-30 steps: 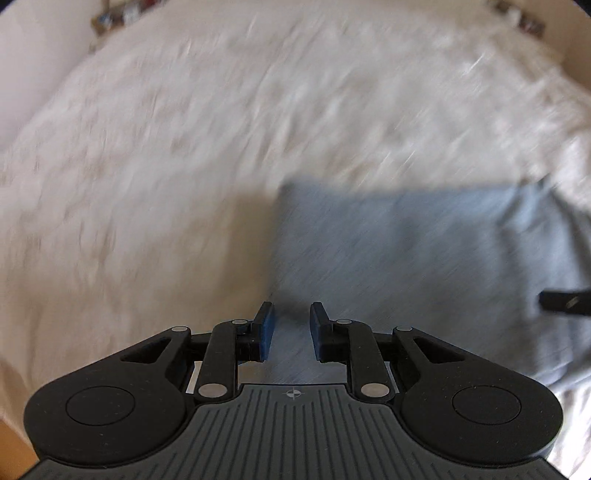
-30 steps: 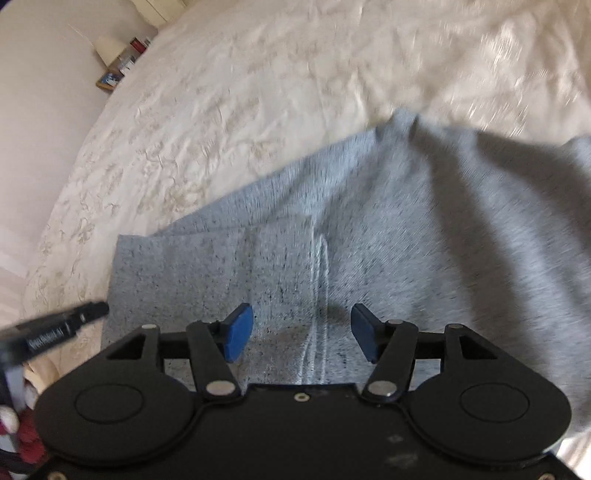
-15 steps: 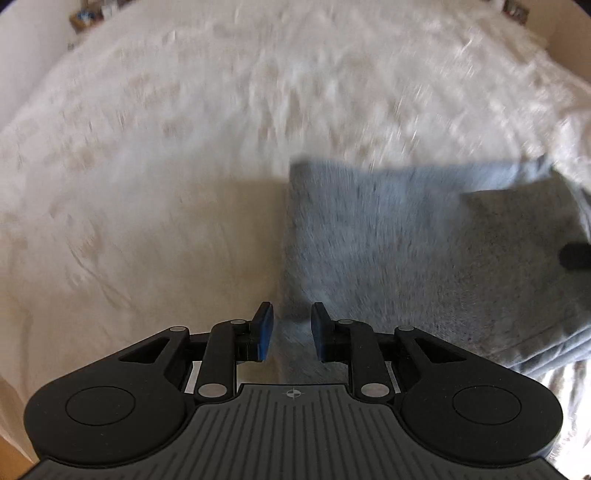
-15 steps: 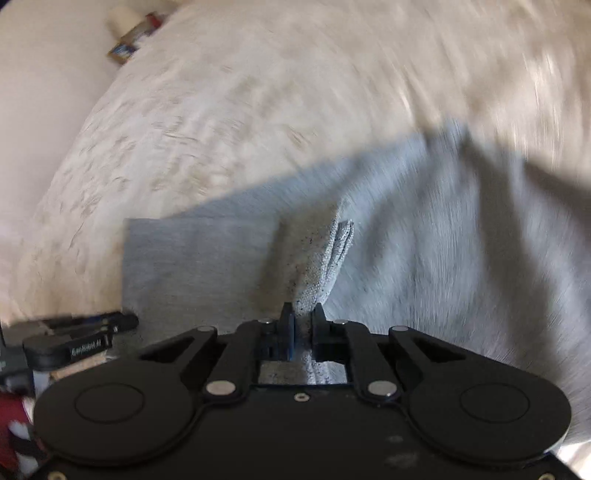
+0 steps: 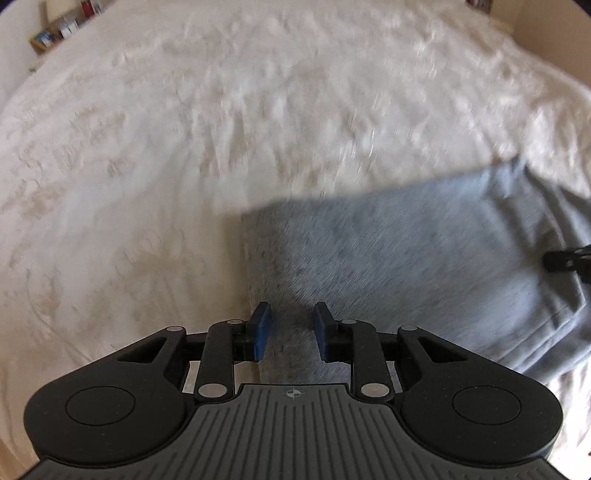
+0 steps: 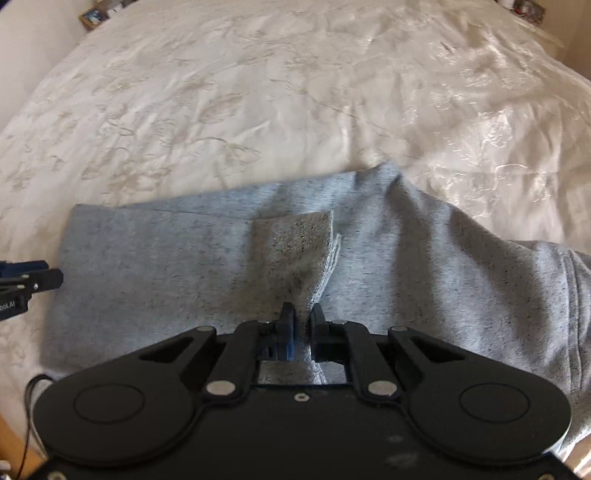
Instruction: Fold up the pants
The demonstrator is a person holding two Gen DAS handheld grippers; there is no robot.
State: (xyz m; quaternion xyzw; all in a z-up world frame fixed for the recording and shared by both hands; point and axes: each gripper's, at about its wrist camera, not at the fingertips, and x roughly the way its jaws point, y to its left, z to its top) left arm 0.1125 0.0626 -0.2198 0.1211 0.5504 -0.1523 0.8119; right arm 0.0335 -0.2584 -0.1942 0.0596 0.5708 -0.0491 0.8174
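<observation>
Grey pants point(image 6: 147, 266) lie partly folded on a cream bedspread point(image 6: 258, 92). My right gripper point(image 6: 302, 325) is shut on a pinched fold of the grey cloth, which rises as a peaked flap just ahead of the pads. My left gripper point(image 5: 291, 328) points down over the left edge of the pants point(image 5: 406, 266). Its jaws are opening, with the cloth edge below the gap and the pads apart from it. Each gripper shows in the other's view: the left gripper point(image 6: 29, 280) at the far left, the right gripper point(image 5: 565, 258) at the far right.
The embroidered bedspread point(image 5: 184, 147) stretches wide beyond and to the left of the pants. A low shelf with small items point(image 5: 59, 31) stands at the far left corner by the wall. A thin cable point(image 6: 27, 406) hangs at the bed's near left edge.
The right gripper went from open over the pants to shut on a fold, lifting it into a flap. The left gripper shifted onto the pants' left edge and its jaws widened slightly.
</observation>
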